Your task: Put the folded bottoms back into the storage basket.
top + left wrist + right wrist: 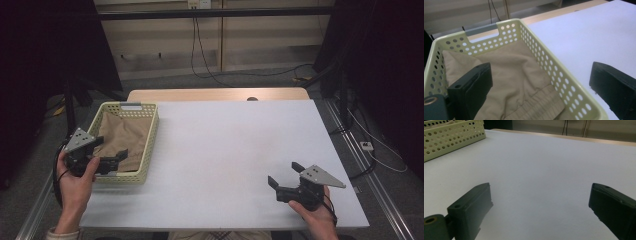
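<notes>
Your left gripper (119,156) sits over the near right corner of the basket (150,142), jaws spread wide and holding nothing. In the left gripper view one jaw hangs over the tan cloth (516,75) and the other is outside the basket wall, over the counter (235,145). That straddle is your problem: close now and you'd probably pinch the rim, not the cloth.

Shift the gripper left so both jaws are inside the basket. Aim for the gathered, elastic-looking edge (541,106) at the near end; it's likely the thickest fold and should give the best bite. Come down steep, close on one fold only, then lift straight up so the basket doesn't drag along.

Your right gripper (283,176) is well apart, low over the bare counter near the right front, jaws spread and empty. Bring it over to pin the basket rim if it starts lifting.
</notes>
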